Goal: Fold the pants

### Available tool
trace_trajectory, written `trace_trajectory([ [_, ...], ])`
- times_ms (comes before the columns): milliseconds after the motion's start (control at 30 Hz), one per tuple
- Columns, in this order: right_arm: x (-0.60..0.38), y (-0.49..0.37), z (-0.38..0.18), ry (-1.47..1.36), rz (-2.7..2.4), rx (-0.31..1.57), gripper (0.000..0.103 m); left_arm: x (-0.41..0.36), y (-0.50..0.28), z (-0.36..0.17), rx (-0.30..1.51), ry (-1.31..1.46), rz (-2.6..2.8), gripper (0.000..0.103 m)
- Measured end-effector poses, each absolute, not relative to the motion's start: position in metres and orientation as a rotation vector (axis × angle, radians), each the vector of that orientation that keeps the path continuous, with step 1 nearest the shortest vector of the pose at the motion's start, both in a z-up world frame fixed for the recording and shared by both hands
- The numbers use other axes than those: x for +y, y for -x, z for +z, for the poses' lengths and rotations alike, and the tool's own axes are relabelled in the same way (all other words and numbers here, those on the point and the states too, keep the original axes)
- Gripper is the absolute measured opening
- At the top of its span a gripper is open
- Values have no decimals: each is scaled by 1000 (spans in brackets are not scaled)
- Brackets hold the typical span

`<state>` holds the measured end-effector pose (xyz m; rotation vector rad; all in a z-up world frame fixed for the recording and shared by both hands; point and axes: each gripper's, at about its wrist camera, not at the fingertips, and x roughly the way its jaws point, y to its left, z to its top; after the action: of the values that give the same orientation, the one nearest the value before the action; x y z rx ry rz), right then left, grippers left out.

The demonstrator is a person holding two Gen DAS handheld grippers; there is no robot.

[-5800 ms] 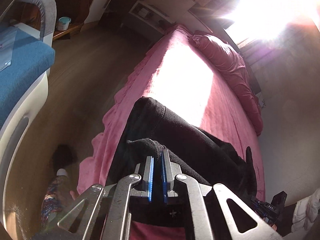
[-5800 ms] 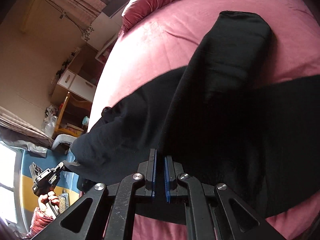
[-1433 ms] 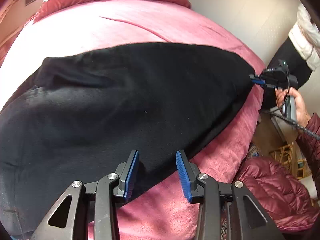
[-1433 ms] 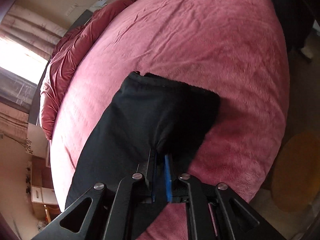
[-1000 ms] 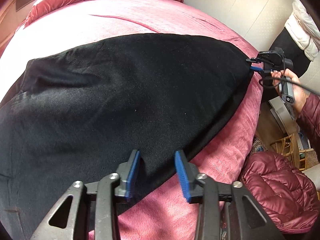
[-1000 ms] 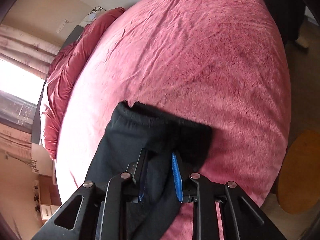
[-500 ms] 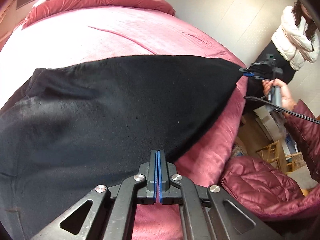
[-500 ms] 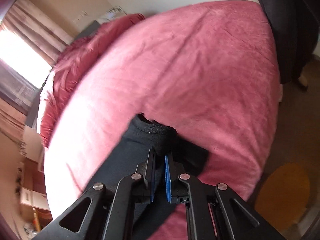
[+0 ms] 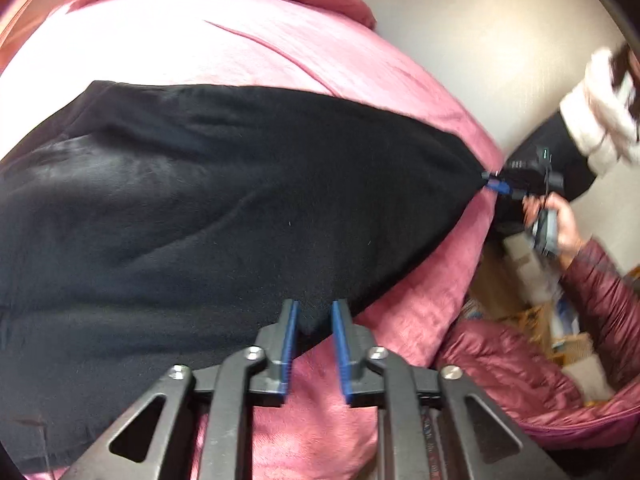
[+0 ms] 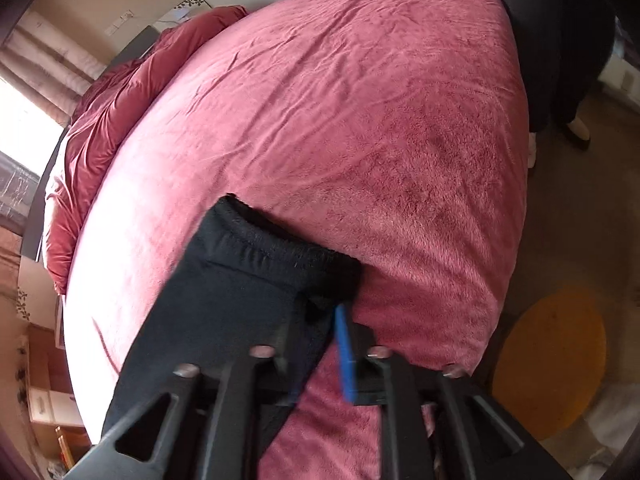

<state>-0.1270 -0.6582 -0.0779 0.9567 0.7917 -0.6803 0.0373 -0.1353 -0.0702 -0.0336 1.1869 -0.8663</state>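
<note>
The left tongs (image 9: 313, 312) have just been opened a little way; their blue pads stand apart, and the near edge of the black pants (image 9: 224, 216) lies in the gap, seemingly unpressed. The right tongs (image 10: 320, 316) have likewise just been opened partway, and the cuffed end of the pants (image 10: 256, 276) sits between the jaws; whether the left pad still touches the cloth cannot be told, since it is hidden by dark fabric. In the left view those tongs are seen beside a pinched corner of the cloth, though through blur a firm grip cannot be confirmed.

The pants are spread across the pink bed (image 10: 360, 128), close to its near edge, with the cuff near the corner.

Some slippage is to be feared: with both holds loosened, an edge near the mattress side could be dragged over it. If the tongs are lifted while plush fabric clings to a pad, the laid layer would be pulled askew and the fold spoiled.
</note>
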Motion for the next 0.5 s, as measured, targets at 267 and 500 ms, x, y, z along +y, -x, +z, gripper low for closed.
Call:
trace_trajectory([
  [267,-595,133,-90,-1066,-427,812,31,-105,-45,-59,1129,100,-775,23],
  [500,-564,119,-108,-1086,-395,842,22,-84,-45,-55,1104,115,-729,23],
])
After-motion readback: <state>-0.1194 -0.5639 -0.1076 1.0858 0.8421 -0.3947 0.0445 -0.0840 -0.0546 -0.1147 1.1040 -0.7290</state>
